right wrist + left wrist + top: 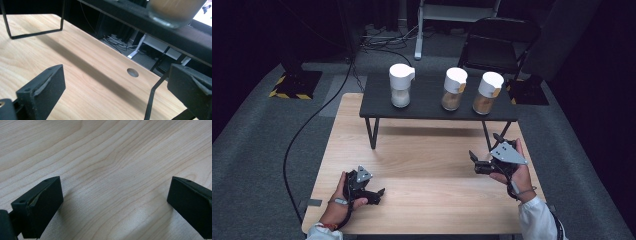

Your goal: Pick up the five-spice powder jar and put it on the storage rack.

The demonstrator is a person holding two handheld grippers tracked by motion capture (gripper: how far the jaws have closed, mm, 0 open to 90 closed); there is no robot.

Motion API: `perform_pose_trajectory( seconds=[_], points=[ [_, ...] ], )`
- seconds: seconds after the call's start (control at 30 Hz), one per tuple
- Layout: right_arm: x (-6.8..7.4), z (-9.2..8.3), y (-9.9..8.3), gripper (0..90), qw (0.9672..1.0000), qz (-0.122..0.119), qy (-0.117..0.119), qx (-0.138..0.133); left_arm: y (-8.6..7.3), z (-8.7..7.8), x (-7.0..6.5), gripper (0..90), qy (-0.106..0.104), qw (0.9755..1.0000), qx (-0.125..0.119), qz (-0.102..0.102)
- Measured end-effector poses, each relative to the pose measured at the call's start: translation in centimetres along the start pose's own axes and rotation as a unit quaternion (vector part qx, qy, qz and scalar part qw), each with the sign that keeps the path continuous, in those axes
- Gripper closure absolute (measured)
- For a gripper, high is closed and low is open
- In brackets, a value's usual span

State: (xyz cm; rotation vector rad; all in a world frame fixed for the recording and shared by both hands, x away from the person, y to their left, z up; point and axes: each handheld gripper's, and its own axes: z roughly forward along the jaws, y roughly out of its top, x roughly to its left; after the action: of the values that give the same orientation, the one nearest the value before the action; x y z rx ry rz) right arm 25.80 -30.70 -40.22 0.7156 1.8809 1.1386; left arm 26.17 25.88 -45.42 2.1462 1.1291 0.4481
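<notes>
While both hands rest low on the wooden table, the left tool and right tool gape empty.

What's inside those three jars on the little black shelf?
The left jar holds something white; the middle jar and right jar hold brownish stuff. What it is cannot be told, and white lids cover the tops. All stand on the black shelf.

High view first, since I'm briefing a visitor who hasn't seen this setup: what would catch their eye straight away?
Most striking are three white-capped jars in a row on the dark raised shelf at the table's far side: the left jar holds something pale, the middle jar and the right jar something brownish. Nearer, on the light wooden table, the left gripper and the right gripper are each held in a hand, jaws wide apart and holding nothing.
</notes>
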Motion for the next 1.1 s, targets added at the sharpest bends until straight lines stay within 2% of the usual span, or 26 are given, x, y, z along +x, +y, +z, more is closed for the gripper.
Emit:
perform_pose_trajectory(
  seconds=[0.2,0.43,0.7,0.83,1.1],
  points=[
    [0.6,-0.1,-0.8,1.2,0.9999,-0.005,0.005,0.009,0.0,0.0,0.0,0.1,0.000,1.0000,0.000,0.000],
    [0.9,-0.3,-1.8,1.3,0.9997,0.002,0.010,0.020,0.0,0.0,0.0,0.1,0.000,1.0000,0.000,0.000],
    [1.3,-0.4,-3.1,1.3,0.9987,0.001,0.012,0.049,0.0,0.0,0.0,0.1,0.000,1.0000,0.000,0.000],
    [1.4,-0.4,-3.7,1.3,0.9979,-0.008,0.011,0.063,0.0,0.0,0.0,0.1,0.000,1.0000,0.000,0.000],
    [1.4,-0.3,-4.8,1.3,0.9950,-0.015,0.011,0.098,0.0,0.0,0.0,0.1,0.000,1.0000,0.000,0.000]
  ],
)
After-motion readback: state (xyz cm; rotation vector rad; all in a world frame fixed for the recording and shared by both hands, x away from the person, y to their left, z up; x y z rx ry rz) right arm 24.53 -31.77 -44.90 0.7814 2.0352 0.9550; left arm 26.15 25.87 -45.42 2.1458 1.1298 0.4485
